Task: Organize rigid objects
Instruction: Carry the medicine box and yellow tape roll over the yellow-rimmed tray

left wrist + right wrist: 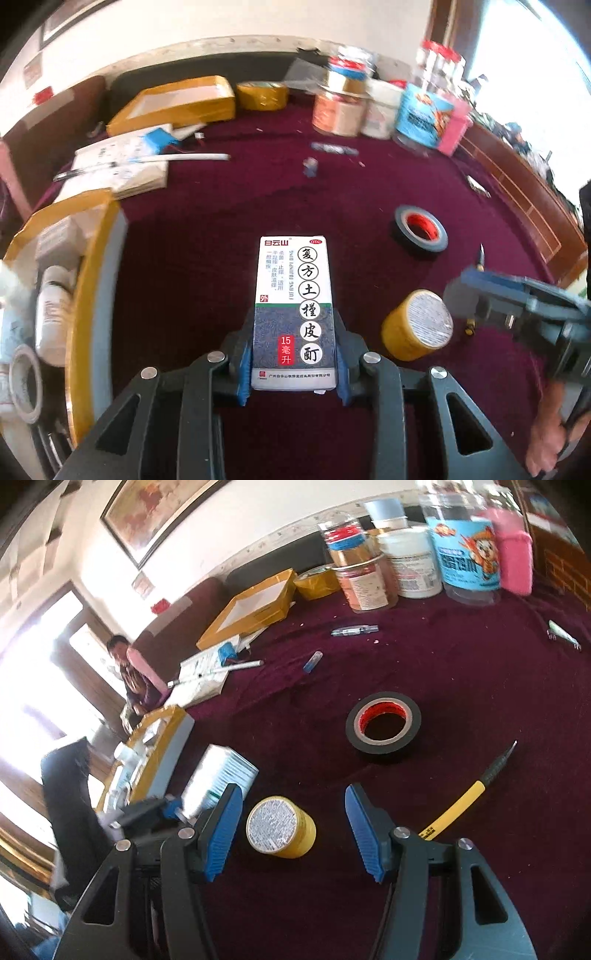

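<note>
My left gripper [293, 347] is shut on a white and blue medicine box [293, 314] with Chinese print, held above the maroon table cloth [258, 206]. The box also shows in the right wrist view [218, 779], beside the left gripper [162, 808]. My right gripper [293, 830] is open and empty, its blue pads on either side of a small yellow jar [280, 827] lying on its side; the jar sits closer to the left pad. The jar [417, 325] and right gripper [517, 314] show in the left wrist view.
A yellow-edged tray [92, 295] with bottles lies at the left. A black tape roll [382, 725], a yellow-handled knife [469, 794], a pen [354, 630], a small blue tube [312, 661], papers [122, 170], a yellow box [177, 105] and jars [406, 561] are on the cloth. A person [133, 672] sits behind.
</note>
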Tool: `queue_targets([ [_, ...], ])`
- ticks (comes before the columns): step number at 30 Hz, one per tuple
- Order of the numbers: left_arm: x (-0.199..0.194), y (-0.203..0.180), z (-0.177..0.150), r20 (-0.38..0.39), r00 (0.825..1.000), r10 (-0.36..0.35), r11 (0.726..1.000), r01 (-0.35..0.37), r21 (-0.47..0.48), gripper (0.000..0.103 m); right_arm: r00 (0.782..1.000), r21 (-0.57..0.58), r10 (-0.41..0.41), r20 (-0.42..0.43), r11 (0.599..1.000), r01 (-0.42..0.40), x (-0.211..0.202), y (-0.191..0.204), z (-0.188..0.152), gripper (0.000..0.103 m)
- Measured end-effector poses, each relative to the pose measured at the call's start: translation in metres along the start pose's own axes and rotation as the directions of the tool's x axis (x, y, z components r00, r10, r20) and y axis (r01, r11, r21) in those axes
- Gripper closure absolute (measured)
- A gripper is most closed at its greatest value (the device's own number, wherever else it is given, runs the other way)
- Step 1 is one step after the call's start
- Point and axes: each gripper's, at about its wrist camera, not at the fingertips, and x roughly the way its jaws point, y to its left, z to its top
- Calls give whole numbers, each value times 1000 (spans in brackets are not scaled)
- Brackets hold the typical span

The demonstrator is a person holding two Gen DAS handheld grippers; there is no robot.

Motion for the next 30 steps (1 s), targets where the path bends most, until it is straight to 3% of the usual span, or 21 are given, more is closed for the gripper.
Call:
queue_targets([
  [6, 2, 9, 1, 3, 1000, 9, 999, -9, -33, 68, 997, -208, -75, -22, 976, 69, 12, 37, -15, 46],
  [9, 3, 8, 0, 4, 1000, 14, 1000, -14, -28, 68, 993, -254, -115, -32, 962, 103, 20, 43, -20, 46],
  [13, 4, 5, -1, 0, 1000, 10, 1000, -10, -19, 68, 990, -257, -131, -43, 959, 116, 30, 42, -25, 51],
  [14, 4, 5, -1, 3, 1000, 12, 1000, -12, -17, 68, 990, -264, -135, -50, 957, 117, 32, 42, -26, 63],
  [30, -11, -1, -4, 64, 997, 32, 999, -32, -4, 68, 994, -174, -91, 59, 980, 100, 8, 34, -14, 63],
])
